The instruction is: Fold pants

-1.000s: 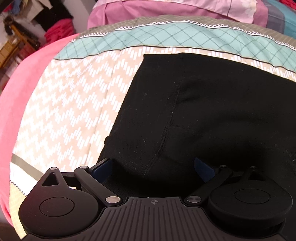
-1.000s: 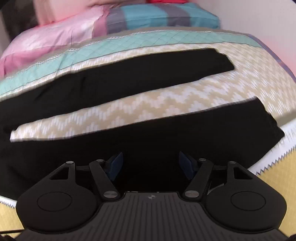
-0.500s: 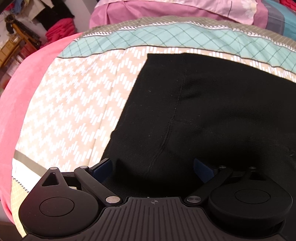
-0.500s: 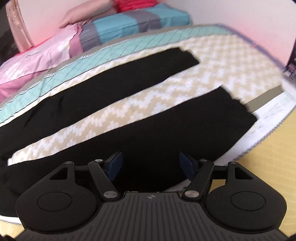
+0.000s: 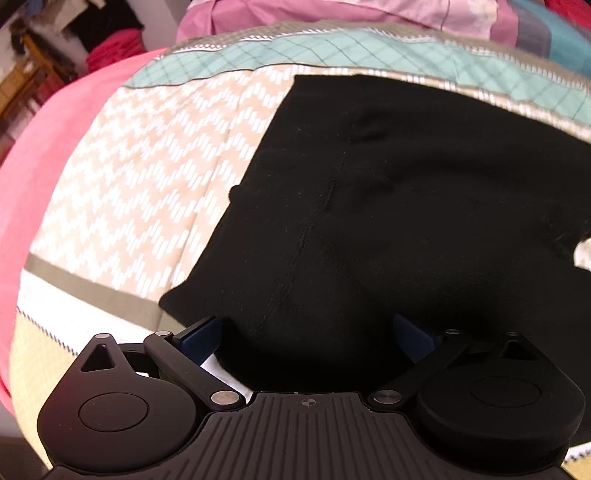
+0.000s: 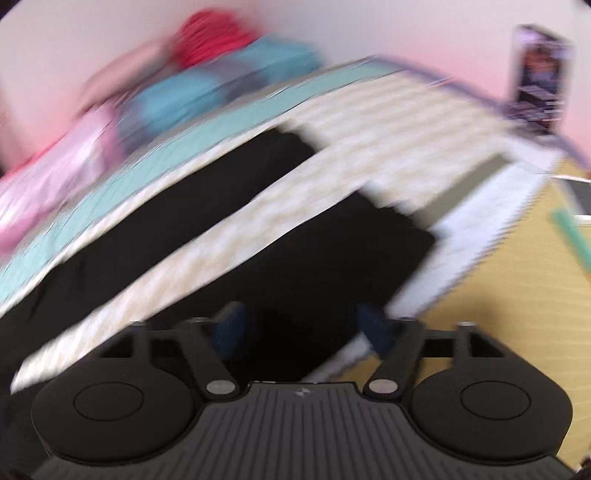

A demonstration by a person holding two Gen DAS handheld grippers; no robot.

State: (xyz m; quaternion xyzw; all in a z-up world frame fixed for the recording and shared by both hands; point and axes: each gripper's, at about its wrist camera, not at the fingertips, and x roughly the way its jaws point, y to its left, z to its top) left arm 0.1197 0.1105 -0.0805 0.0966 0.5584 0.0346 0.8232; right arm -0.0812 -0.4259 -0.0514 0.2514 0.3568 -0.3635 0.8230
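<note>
Your black knit pants point(image 5: 406, 206) lie spread on the zigzag-patterned bed cover point(image 5: 147, 184), legs splayed. Both the left gripper point(image 5: 308, 330) and right gripper point(image 6: 303, 325) have fingers apart, empty. Grabbing one layer could drag the pants crooked.

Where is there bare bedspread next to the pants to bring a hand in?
Bare zigzag bedspread lies left of the waist of the pants, out to the pink blanket. A narrow bare strip runs between the two legs. The far side is crowded by pillows. The left gripper and right gripper are both open over the cloth.
</note>
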